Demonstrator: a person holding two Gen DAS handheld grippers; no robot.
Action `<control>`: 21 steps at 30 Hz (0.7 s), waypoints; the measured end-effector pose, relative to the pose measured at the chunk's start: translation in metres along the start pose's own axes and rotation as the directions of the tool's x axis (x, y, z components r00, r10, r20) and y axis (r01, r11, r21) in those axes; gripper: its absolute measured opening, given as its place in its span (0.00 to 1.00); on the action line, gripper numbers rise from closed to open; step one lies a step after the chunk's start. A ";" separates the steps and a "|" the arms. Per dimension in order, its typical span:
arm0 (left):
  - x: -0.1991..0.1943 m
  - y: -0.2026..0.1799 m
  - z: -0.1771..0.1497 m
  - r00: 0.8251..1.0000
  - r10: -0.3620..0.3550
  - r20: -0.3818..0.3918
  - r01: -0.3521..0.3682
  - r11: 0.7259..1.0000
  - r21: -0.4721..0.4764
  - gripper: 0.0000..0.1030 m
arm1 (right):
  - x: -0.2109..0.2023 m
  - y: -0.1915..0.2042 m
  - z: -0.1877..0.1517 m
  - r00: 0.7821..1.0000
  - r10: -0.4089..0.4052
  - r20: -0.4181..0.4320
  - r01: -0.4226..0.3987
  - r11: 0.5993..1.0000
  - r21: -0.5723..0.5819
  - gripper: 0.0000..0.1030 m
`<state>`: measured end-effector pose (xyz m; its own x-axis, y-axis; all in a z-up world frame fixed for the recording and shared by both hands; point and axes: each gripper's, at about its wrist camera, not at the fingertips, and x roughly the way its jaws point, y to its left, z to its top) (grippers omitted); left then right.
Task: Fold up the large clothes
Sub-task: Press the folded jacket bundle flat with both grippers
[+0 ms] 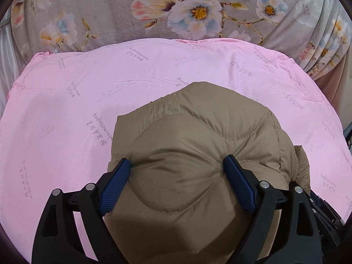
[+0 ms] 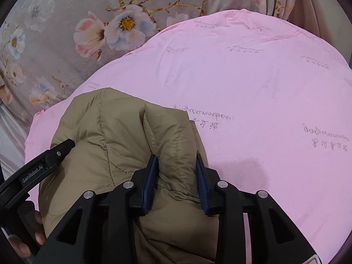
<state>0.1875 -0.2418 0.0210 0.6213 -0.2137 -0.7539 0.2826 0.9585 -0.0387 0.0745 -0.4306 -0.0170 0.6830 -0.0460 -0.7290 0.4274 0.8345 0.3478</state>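
- A tan quilted jacket [image 1: 198,136] lies bunched on a pink sheet [image 1: 66,114], at the near side of the sheet, close to both grippers.
- The left gripper [image 1: 177,165] grasps the jacket: its two blue pads press into a puffy quilted panel from either side, and the cloth puckers where each pad digs in.
- The fingers of the left gripper stand fairly wide, with the padded bulge filling the gap between them.
- In the right wrist view, the right gripper [image 2: 177,160] is clamped on a raised fold of the jacket [image 2: 123,132], near its right-hand edge.
- The fold stands up between the blue pads [image 2: 150,180] and touches both.
- The left gripper [image 2: 39,165] shows at the left of that view, resting against the jacket, with a bit of the person's hand [image 2: 38,226] below it.
- The pink sheet [image 2: 264,88] carries faint printed script.
- A grey flowered cloth [image 1: 176,8] hangs beyond the sheet's far edge.
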 end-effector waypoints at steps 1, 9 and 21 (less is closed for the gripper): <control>0.002 -0.002 -0.001 1.000 0.004 0.004 -0.004 1.000 0.004 0.84 | 0.002 -0.002 0.000 1.000 0.010 0.001 -0.010 1.000 0.010 0.31; 0.017 -0.014 -0.003 0.999 0.026 0.032 -0.027 0.999 0.037 0.89 | 0.009 -0.012 -0.005 0.999 0.046 0.026 -0.048 0.998 0.050 0.32; 0.037 -0.024 0.002 0.998 0.025 0.064 -0.031 0.995 0.097 0.91 | 0.011 -0.009 -0.010 0.996 -0.015 0.085 0.006 0.995 0.102 0.32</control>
<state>0.2052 -0.2734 -0.0047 0.6739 -0.2016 -0.7107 0.3325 0.9419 0.0481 0.0721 -0.4329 -0.0336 0.7244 -0.1051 -0.6813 0.4901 0.7736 0.4017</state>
